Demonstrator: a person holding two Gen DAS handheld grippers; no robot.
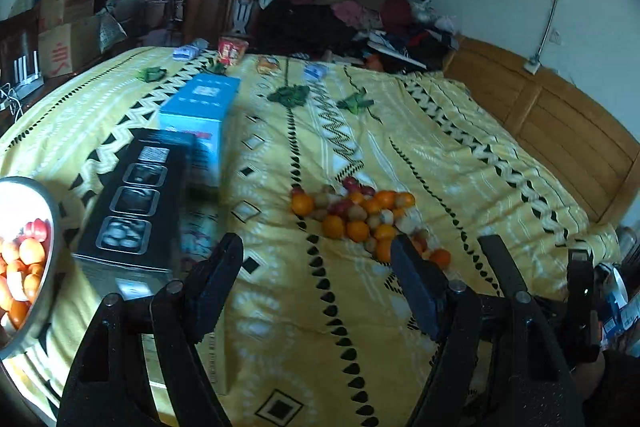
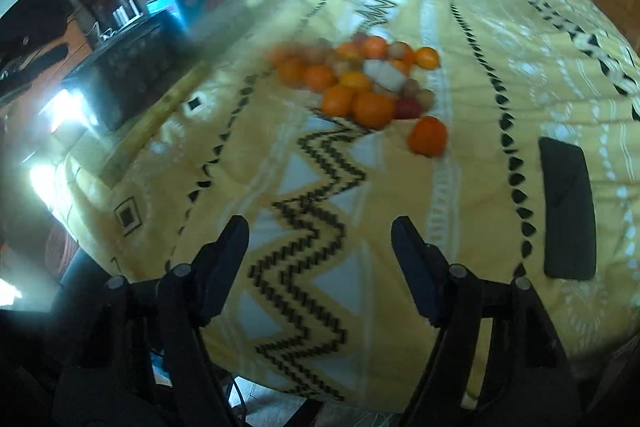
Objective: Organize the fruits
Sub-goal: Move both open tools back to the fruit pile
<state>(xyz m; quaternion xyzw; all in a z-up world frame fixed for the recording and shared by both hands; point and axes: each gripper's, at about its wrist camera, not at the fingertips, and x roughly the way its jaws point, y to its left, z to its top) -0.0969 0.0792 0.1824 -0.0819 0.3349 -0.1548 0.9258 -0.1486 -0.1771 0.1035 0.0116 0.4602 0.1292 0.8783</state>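
We find the fruit heap (image 1: 352,215) lying mid-bed on the yellow bedspread (image 1: 400,307), its long axis running diagonally from far left to near right, more fruit in the metal bowl (image 1: 54,251) at left, and both left tongs (image 1: 316,259) and right tongs (image 2: 320,239) released, grasping nothing.

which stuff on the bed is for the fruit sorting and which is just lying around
For the job:
- fruit pile
- bowl with fruit already in it
- stray orange

Just lying about:
- black box
- blue box
- clothes heap
- red snack tub
- dark flat case
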